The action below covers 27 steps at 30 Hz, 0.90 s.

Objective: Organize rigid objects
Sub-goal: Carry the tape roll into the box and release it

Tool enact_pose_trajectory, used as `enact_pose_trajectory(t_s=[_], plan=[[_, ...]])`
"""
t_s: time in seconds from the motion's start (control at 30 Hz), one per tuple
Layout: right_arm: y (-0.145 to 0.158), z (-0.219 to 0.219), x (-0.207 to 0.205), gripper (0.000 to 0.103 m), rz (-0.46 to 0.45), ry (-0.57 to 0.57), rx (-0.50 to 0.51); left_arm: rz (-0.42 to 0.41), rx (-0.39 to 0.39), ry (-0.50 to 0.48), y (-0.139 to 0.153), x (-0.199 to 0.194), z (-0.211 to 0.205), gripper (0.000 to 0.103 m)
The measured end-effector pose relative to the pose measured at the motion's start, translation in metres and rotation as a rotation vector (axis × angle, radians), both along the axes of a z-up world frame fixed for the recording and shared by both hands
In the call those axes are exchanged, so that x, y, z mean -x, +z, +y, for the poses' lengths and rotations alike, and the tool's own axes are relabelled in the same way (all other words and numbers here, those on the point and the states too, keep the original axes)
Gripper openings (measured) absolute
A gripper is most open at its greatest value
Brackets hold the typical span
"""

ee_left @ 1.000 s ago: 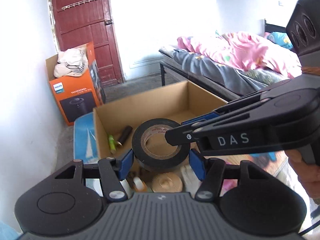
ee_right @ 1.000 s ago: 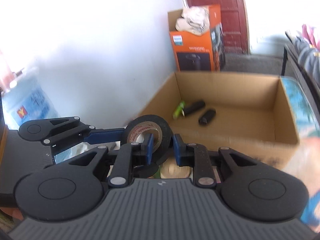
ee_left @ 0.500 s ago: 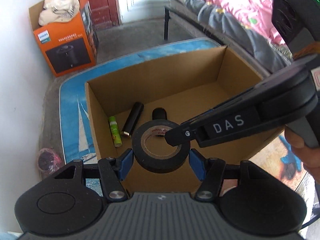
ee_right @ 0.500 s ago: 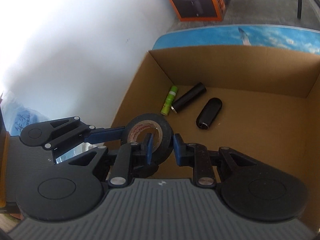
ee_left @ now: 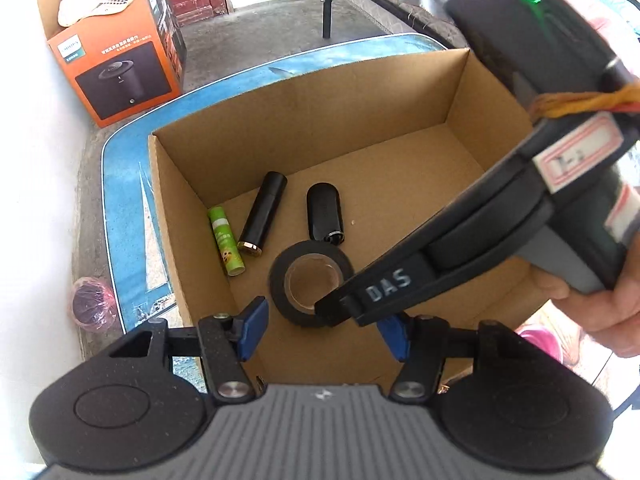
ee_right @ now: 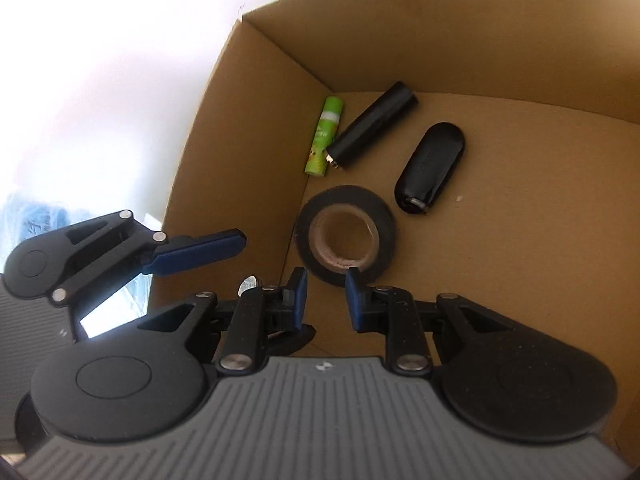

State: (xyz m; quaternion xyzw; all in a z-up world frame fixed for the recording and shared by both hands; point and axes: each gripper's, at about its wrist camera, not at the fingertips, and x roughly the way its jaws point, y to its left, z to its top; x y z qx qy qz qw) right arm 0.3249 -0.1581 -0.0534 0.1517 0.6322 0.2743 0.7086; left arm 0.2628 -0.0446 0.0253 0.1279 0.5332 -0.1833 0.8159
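The job right now is putting the black roll of tape with a brown paper core [ee_left: 280, 280] into the open brown cardboard box [ee_left: 320, 128]. The box sits on a blue surface [ee_left: 124, 184].

The roll is low in the box, near the left wall, in the middle of the left view. I cannot tell if it touches the box floor. Just above it in the frame lie a small green tube [ee_left: 226, 240], a black tube with a gold end [ee_left: 262, 212] and a black oval case [ee_left: 324, 212].

The right gripper [ee_right: 326, 284], held by a hand [ee_left: 592, 300], reaches in from the right. Its fingers are close together and seem to pinch the near rim of the roll with just their tips.

The left gripper [ee_left: 324, 328] waits at the bottom of the frame. Its fingers are apart and do not touch the roll.

Next, I think the right fingers need to spread and let the roll lie flat. Then both grippers should lift up and out without bumping the other things.
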Motion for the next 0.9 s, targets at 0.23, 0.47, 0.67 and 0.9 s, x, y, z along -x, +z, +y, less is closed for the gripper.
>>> enact_pose_trajectory(t_s=[0.23,0.47,0.67,0.9], plan=[[0.032,-0.016,0.015,0.022,-0.104,-0.045,-0.096,-0.061,0.065,0.022,0.023,0.017,0.009,0.061],[0.053,-0.032,0.019,0.023,-0.161,-0.091,-0.028,-0.198,0.123,0.081,0.053,0.05,0.02,0.061],[0.037,-0.016,0.008,0.022,-0.187,-0.034,0.18,-0.308,0.206,0.237,0.065,0.082,0.051,0.061],[0.0,0.003,-0.02,0.021,-0.102,0.001,0.209,-0.342,0.265,0.325,0.058,0.116,0.084,0.061]])
